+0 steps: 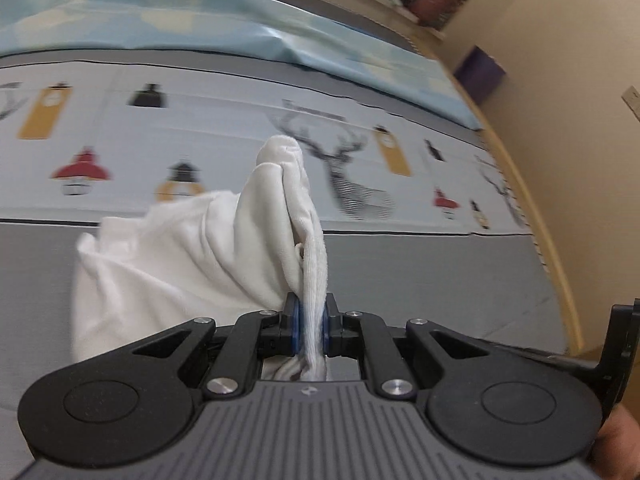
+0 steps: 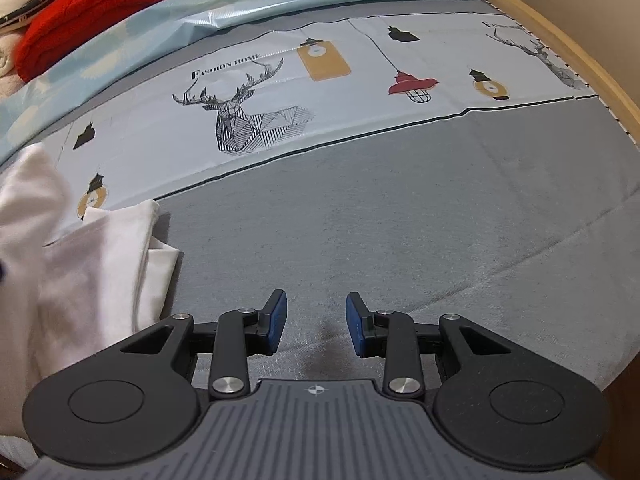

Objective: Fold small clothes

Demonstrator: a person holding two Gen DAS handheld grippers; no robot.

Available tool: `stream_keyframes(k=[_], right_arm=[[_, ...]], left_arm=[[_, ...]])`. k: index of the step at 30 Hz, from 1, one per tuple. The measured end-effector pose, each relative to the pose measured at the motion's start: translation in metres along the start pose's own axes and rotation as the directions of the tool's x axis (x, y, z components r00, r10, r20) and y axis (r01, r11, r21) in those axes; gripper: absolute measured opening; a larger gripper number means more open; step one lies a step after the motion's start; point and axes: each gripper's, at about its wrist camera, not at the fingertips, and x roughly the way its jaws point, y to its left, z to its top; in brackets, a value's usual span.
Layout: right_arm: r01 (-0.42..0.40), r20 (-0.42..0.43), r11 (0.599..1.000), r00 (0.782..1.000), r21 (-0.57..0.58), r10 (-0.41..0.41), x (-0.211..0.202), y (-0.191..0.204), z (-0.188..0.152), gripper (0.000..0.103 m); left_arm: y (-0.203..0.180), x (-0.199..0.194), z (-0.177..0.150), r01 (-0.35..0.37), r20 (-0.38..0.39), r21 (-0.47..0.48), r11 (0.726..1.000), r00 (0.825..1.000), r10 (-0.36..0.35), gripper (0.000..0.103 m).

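Note:
A small white garment (image 1: 192,252) hangs bunched from my left gripper (image 1: 311,328), which is shut on a ribbed edge of it and holds it lifted above the bed. The same white garment (image 2: 84,256) shows at the left of the right wrist view, partly resting on the grey bed surface. My right gripper (image 2: 316,322) is open and empty, low over the grey cloth to the right of the garment, not touching it.
The bed cover (image 2: 400,208) is grey with a pale printed band of deer and lamps (image 2: 244,116). A light blue sheet (image 1: 224,32) and red fabric (image 2: 92,8) lie at the far side. A wooden bed edge (image 2: 592,68) runs along the right.

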Motion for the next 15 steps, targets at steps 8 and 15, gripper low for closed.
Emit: stream_keyframes(k=[8,15], right_arm=[[-0.131,0.047,0.99,0.991,0.045,0.129,-0.004,0.014,0.005,0.034],[-0.301,-0.041,0.953,0.952,0.027,0.302,0.012,0.057,0.002,0.041]], left_arm=[[-0.006,0.01,0.009,0.114,-0.003,0.02,0.993,0.993,-0.114,0.024],[0.052,-0.009,0.0,-0.03,-0.09,0.041,0.999,0.995,0.033,0.025]])
